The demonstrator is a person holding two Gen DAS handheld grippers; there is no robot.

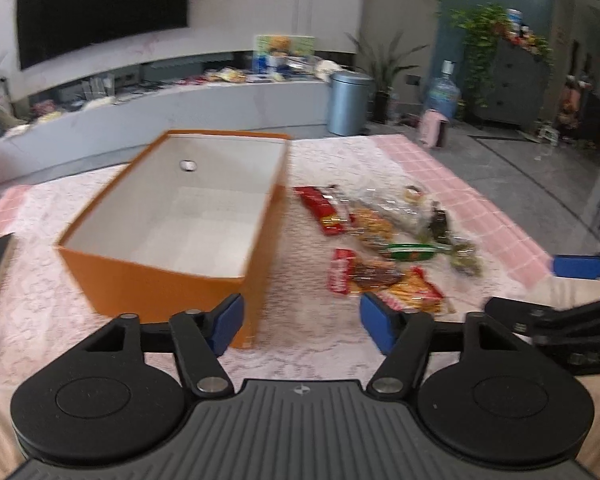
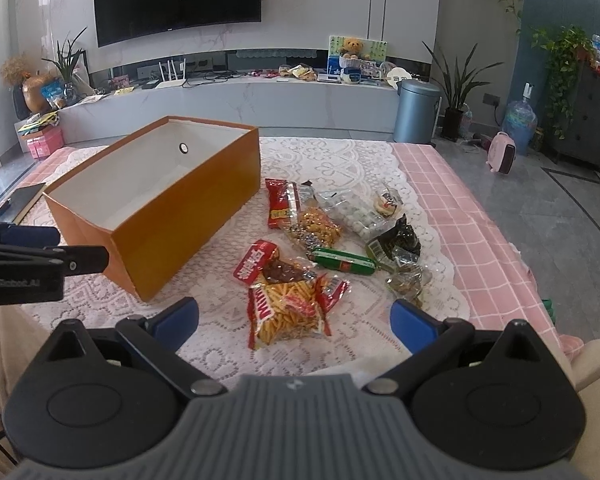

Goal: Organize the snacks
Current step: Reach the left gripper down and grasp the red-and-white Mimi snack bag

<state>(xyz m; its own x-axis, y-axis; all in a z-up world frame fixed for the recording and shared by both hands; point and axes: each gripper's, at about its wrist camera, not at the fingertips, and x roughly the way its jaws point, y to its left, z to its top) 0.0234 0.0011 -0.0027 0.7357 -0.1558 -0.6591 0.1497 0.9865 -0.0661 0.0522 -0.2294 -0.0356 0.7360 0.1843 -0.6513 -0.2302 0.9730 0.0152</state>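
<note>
An open orange box with a white empty inside stands on the lace-covered table; it also shows in the left wrist view. Several snack packets lie to its right: a fries bag, a red packet, a green sausage, a dark packet. The snack pile shows in the left wrist view too. My right gripper is open, just in front of the fries bag. My left gripper is open and empty, near the box's front corner.
A pink checked cloth covers the table under the lace. A dark book lies at the table's left edge. Beyond stand a TV console, a grey bin and plants.
</note>
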